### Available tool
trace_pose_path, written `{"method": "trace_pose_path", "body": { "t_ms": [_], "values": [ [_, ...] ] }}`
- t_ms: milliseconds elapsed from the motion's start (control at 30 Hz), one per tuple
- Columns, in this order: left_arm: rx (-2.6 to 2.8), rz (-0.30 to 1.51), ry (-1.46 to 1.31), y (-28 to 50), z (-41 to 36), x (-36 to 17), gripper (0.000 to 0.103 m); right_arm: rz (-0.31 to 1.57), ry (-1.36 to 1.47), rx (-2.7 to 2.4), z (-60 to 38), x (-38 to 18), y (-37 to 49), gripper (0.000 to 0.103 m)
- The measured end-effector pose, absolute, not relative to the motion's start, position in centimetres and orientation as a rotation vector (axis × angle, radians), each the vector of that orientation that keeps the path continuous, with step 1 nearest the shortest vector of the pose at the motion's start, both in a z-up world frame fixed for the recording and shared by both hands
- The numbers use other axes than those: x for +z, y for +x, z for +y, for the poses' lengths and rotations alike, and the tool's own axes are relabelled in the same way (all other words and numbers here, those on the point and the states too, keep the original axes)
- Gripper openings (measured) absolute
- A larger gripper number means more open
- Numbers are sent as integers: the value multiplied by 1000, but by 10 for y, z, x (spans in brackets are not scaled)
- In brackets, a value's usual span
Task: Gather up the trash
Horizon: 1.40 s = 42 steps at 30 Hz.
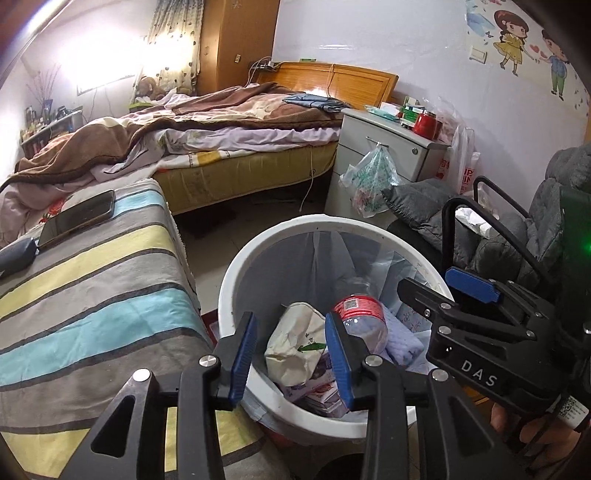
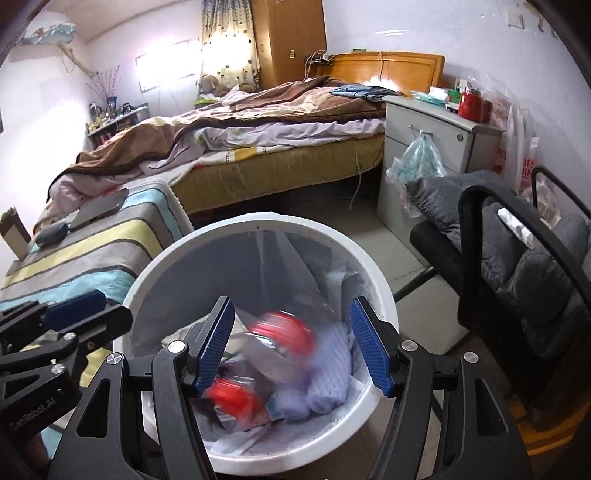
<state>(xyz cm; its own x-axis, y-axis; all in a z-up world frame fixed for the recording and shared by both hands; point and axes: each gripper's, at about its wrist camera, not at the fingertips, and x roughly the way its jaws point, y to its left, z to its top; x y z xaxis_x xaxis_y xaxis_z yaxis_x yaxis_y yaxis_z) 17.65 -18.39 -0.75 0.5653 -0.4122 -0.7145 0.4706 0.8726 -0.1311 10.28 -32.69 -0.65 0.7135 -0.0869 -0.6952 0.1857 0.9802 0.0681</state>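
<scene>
Smooth white plastic bin [image 1: 236, 280] with a thin translucent liner. Clear glossy plastic bottle [image 1: 364, 317] beside crumpled paper [image 1: 295, 343]. Striped woven cloth [image 1: 96, 288]; glossy varnished wooden headboard [image 1: 332, 79].

A bedroom with pale lilac walls [image 1: 388, 33] and a light tiled floor [image 1: 236, 221]. A wooden-headboard bed [image 1: 258, 177] stands against the far wall, covered in a rumpled brown blanket [image 1: 110, 140] and lilac sheets. Behind it a patterned curtain [image 1: 173, 44] glows with strong daylight beside a tall wooden wardrobe [image 1: 236, 37]. A grey drawer cabinet [image 1: 384, 147] stands just beside the bed, cluttered on top, a plastic bag hanging from its handle. Cartoon stickers [image 1: 524, 40] decorate the right wall. A striped cloth surface [image 1: 92, 280] fills the near left; a black chair [image 2: 517, 266] piled with grey padding sits right. A cluttered shelf [image 2: 114, 122] lines the far left wall.
</scene>
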Motion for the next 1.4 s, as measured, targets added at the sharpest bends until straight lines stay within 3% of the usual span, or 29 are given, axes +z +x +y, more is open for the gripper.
{"method": "trace_pose_path", "body": {
  "t_ms": [900, 1400],
  "values": [
    [-436, 681, 90, 108, -142, 27, 39, 658, 166, -176, -293, 14, 49, 66],
    [-349, 657, 124, 59, -121, 11, 39, 581, 111, -242, -268, 15, -2, 66]
  ]
}}
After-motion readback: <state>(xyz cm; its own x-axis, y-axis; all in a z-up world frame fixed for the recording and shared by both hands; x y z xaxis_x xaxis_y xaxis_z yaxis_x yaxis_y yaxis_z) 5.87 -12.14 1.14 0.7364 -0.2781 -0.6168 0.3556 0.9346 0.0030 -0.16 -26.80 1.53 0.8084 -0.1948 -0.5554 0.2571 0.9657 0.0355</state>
